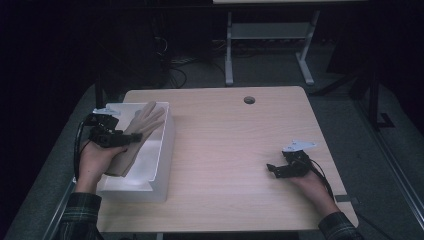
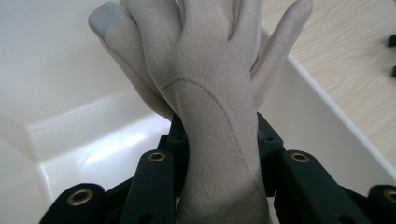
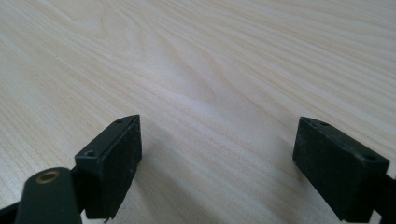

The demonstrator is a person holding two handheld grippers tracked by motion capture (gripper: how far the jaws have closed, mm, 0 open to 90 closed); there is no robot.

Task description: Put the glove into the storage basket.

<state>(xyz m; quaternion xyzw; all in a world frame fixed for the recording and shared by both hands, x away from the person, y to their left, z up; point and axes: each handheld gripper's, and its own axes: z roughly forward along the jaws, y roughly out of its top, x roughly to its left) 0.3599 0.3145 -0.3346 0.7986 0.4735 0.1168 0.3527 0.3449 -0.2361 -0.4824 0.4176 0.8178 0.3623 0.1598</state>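
Plainly, left hand-held gripper clamps unlabelled beige glove; right hand-held gripper gapes wide.

A lab: dark room, bare desk, loose floor cables.

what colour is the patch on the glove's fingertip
Pale grey, on an otherwise beige glove; the fingertip patch shows best in the left gripper view.

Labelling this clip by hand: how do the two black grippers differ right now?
The left gripper is shut on a beige suede glove over the white plastic bin; the right gripper holds nothing. The left's jaws are pinched close; the right's stand wide apart above the pale wooden table. Both are hand-held.
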